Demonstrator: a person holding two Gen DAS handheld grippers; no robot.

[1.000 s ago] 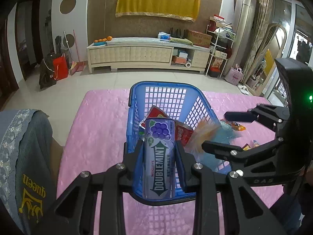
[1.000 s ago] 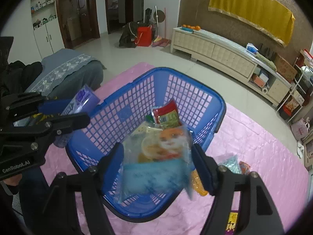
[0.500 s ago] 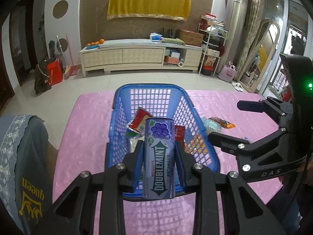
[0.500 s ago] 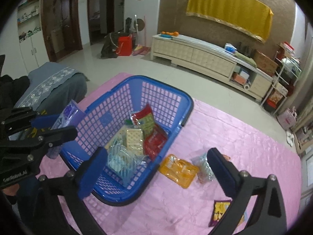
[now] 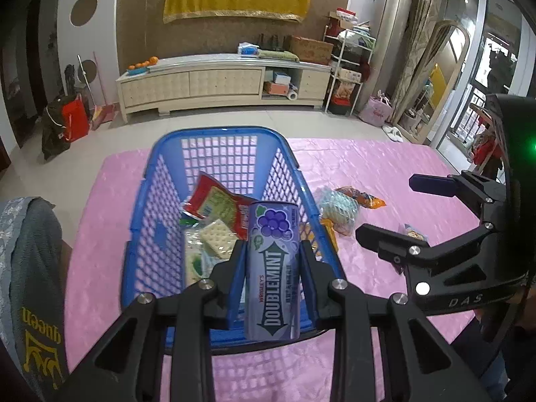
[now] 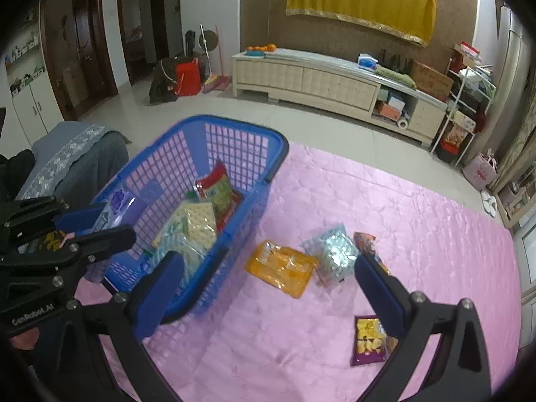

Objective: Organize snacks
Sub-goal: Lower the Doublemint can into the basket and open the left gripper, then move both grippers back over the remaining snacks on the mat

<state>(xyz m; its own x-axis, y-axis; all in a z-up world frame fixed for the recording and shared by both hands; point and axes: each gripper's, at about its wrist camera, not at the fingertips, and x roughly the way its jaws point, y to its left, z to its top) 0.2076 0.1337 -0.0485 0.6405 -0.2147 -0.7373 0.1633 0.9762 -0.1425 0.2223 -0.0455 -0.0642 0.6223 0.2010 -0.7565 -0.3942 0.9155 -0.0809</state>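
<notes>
Purple and upright, a Doublemint can (image 5: 272,268) is clamped between the blue pads of the left gripper (image 5: 272,254), which is held over the near end of a blue basket (image 5: 219,134). Inside the basket, a red packet (image 5: 214,201) is propped toward the far end and a cracker pack (image 5: 216,238) lies nearer, on other clear wrappers. The basket is set on a pink cloth (image 5: 368,174).

Nothing is held by the right gripper (image 6: 268,279), whose jaws are spread wide above the cloth, just right of the basket. Its left pad is seen in front of the basket's near wall. Beyond the jaws, an orange bag (image 6: 281,266) lies on the cloth close to the basket, with a silver-blue bag (image 6: 335,251) touching its right side and a brown packet (image 6: 366,243) behind that. A purple packet (image 6: 368,340) lies apart, nearer the camera, beside the right pad.
</notes>
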